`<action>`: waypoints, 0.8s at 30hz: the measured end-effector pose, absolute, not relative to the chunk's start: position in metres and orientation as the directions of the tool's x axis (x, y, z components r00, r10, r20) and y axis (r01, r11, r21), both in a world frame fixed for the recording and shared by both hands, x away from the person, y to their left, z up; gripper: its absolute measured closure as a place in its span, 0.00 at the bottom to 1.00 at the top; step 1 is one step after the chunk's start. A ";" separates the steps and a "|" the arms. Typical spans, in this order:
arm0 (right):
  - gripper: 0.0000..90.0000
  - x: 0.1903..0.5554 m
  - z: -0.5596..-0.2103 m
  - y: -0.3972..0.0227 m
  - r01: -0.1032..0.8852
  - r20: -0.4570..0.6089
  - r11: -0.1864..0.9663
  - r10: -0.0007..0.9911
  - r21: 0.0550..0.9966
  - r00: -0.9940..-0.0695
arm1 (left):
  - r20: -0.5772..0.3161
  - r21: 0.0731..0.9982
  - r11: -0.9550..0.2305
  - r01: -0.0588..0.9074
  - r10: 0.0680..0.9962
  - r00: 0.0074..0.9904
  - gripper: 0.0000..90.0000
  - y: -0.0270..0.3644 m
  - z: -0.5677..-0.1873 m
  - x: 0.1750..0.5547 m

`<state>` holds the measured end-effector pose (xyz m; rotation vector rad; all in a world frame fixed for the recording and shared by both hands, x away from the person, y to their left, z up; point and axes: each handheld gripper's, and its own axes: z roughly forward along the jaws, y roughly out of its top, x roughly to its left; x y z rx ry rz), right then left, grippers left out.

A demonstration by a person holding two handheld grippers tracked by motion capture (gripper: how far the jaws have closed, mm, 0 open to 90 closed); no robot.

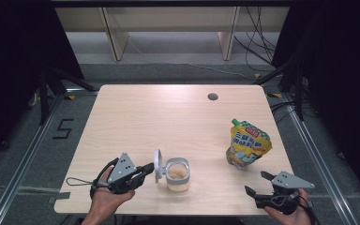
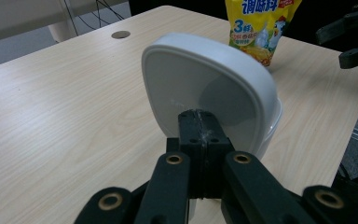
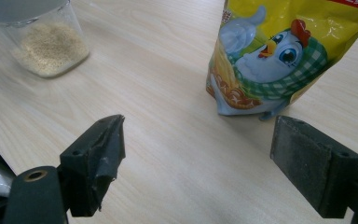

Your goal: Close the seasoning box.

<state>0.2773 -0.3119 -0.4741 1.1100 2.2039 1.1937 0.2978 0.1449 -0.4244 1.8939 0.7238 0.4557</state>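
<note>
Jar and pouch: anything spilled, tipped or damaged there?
Nothing stands out. The jar stands upright with its granules inside; its white lid is flipped up on edge, pinched by the left gripper. The yellow pouch stands upright, and the table shows no spill.

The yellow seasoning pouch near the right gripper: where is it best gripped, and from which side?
Probably across the upper body of the yellow pouch, below its green cap, coming level from the person's side. It stands upright, and the open right gripper already faces its broad printed front.

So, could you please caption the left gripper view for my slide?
Left tongs shut on the white lid's edge, yellow seasoning pouch behind.
</note>
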 end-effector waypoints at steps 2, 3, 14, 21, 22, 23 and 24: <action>0.21 0.277 -0.474 -0.312 0.459 0.026 0.319 0.798 0.829 -0.602 | -0.001 0.907 -0.315 0.280 0.662 0.750 0.99 0.143 -0.424 0.298; 0.21 0.277 -0.474 -0.312 0.456 0.021 0.321 0.799 0.830 -0.601 | -0.001 0.907 -0.315 0.280 0.662 0.750 0.99 0.143 -0.424 0.298; 0.21 0.277 -0.474 -0.312 0.456 0.020 0.323 0.798 0.830 -0.602 | 0.003 0.900 -0.338 0.274 0.635 0.773 0.99 0.125 -0.426 0.300; 0.21 0.275 -0.475 -0.310 0.483 0.061 0.294 0.803 0.825 -0.593 | 0.004 0.899 -0.347 0.267 0.617 0.787 0.99 0.122 -0.428 0.301; 0.21 0.275 -0.475 -0.310 0.484 0.062 0.293 0.803 0.825 -0.592 | 0.012 0.900 -0.349 0.261 0.618 0.786 0.99 0.122 -0.427 0.301; 0.21 0.275 -0.475 -0.310 0.482 0.060 0.294 0.803 0.825 -0.593 | 0.001 0.901 -0.338 0.273 0.631 0.776 0.99 0.122 -0.427 0.300; 0.21 0.275 -0.475 -0.310 0.483 0.062 0.293 0.803 0.825 -0.592 | 0.000 0.904 -0.334 0.266 0.623 0.782 0.99 0.123 -0.427 0.301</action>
